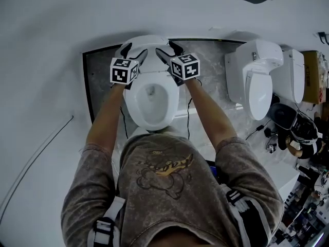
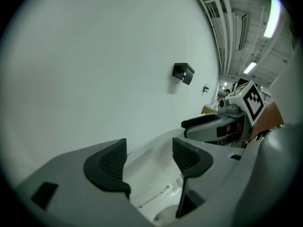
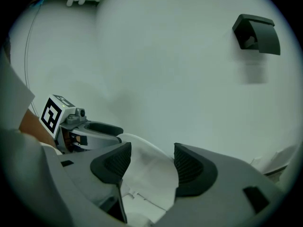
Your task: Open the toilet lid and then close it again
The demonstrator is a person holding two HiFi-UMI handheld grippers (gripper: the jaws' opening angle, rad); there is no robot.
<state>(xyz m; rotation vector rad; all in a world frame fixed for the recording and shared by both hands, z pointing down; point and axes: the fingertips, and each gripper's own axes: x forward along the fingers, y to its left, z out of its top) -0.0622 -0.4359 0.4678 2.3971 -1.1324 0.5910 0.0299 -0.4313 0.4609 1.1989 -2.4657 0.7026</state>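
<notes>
OK, lid is up, standing against the wall behind the bowl, seat down. L gripper and R gripper are both up at the lid's top edge, one each side. L gripper view: fingers apart, white lid in the gap, pads not on it. R gripper view: same, fingers spread wide, lid between, no contact I can see. So nothing gripped either side. Looks like the opening half's done, closing half next. Next move prob needs both sets of fingers to pinch or hook the top rim, tip it fwd off the wall, then lower it slow & even so it doesn't drop onto the seat.
</notes>
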